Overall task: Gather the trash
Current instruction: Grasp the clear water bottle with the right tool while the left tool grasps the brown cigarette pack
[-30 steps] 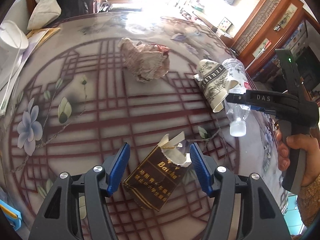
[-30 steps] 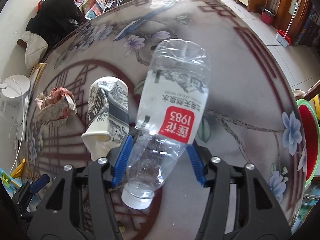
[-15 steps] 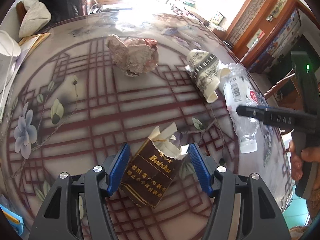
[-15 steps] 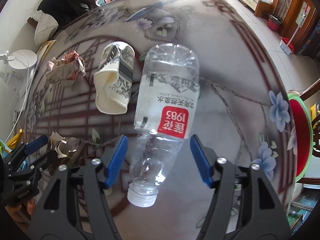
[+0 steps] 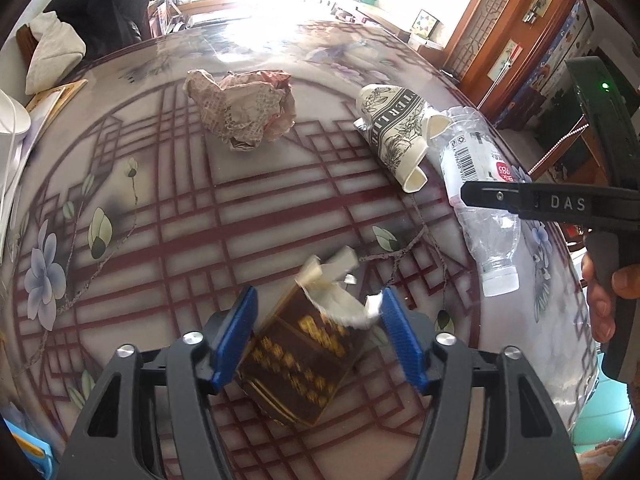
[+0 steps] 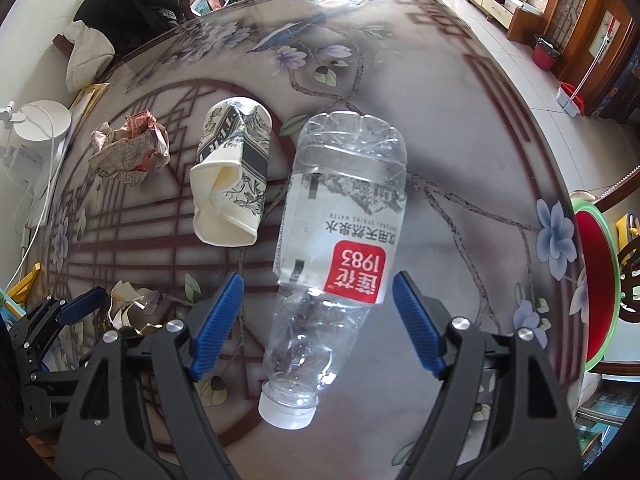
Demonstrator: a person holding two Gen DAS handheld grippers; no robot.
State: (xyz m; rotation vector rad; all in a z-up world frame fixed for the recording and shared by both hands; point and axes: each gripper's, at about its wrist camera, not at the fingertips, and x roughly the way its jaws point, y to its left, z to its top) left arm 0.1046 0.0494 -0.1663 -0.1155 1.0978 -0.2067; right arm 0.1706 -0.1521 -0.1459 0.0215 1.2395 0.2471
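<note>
Left gripper with blue fingers spread apart, just widened, straddling a torn brown cigarette pack lying on the table, pads clear of the pack's sides. Right gripper likewise with fingers set wide, just opened further, no pad touching the crushed clear water bottle between them. Bottle flat on the table, white cap toward the camera, red label upward. Just beside the bottle, on its left in the right wrist view, a flattened printed paper cup, open mouth toward the gripper. Beyond the cup, farther from the bottle, a crumpled newspaper wad. Cigarette pack near the bottle's cap end, left of it, under the other gripper. Well behind the bottle, at the far table edge, a dark bundle of clothing. Right of the bottle, past the table rim, a red seat with green edge.
</note>
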